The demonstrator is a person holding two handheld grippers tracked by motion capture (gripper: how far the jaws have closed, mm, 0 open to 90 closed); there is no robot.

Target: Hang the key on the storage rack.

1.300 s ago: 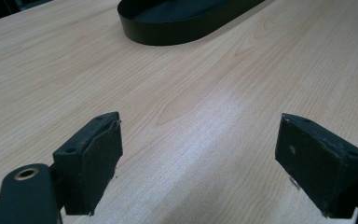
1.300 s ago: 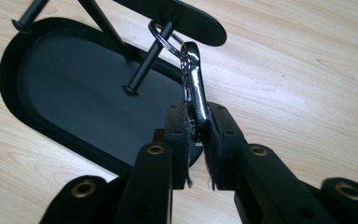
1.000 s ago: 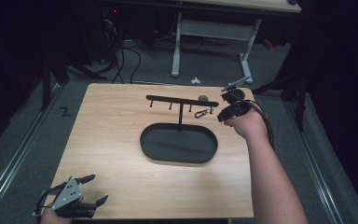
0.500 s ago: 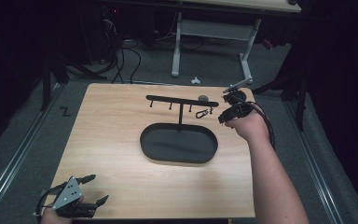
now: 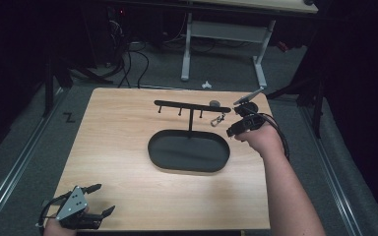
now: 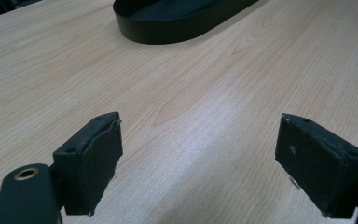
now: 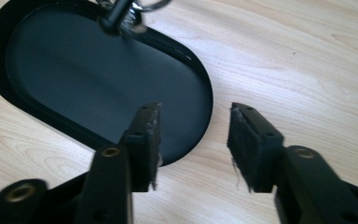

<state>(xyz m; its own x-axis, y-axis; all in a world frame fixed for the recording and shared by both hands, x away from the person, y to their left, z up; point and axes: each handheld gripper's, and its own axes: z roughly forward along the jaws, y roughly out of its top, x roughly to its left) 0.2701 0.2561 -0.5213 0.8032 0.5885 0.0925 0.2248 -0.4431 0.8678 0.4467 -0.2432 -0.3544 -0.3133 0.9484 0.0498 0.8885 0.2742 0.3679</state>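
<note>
Left tongs (image 5: 96, 201) wide open, empty, low over the near-left tabletop (image 5: 128, 147). Right tongs (image 5: 230, 129) partly open, gripping nothing, far right beside the rack (image 5: 192, 105). Keyring clip (image 5: 218, 119) hangs from its right end, above the black oval tray (image 5: 157, 157).

Grey floor (image 5: 39, 142), cables (image 5: 133, 59), white-legged desk (image 5: 226, 34) behind table.

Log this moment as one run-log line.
left gripper: open, near table edge, empty | right gripper: open, empty, beside keyring hanging on rack | tray: empty
</note>
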